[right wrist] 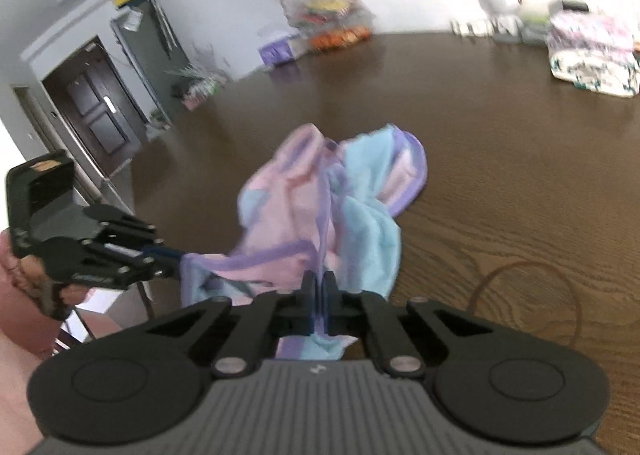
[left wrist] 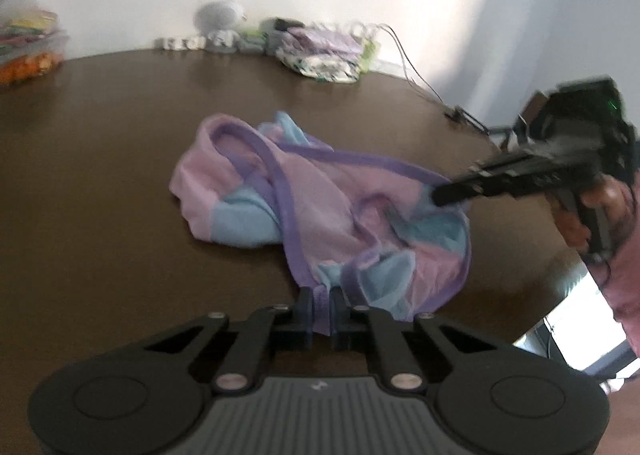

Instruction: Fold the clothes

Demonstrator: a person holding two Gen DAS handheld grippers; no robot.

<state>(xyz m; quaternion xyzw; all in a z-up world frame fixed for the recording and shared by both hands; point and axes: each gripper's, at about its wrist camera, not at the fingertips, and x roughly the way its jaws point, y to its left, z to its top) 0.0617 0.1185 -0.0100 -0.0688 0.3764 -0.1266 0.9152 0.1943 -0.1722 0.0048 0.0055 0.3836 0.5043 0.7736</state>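
- Pink-blue garment (left wrist: 320,211): crumpled on tabletop (left wrist: 100,175).
- Left tool (left wrist: 321,297), right tool (right wrist: 319,283): both clenched on its purple trim.
- Draw your tools apart evenly; tension flattens cloth.

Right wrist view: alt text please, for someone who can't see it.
The right gripper pinches a crumpled pink, blue and purple garment on a dark wooden table, while the left gripper grips its edge from the left. Folded clothes sit at the far edge.
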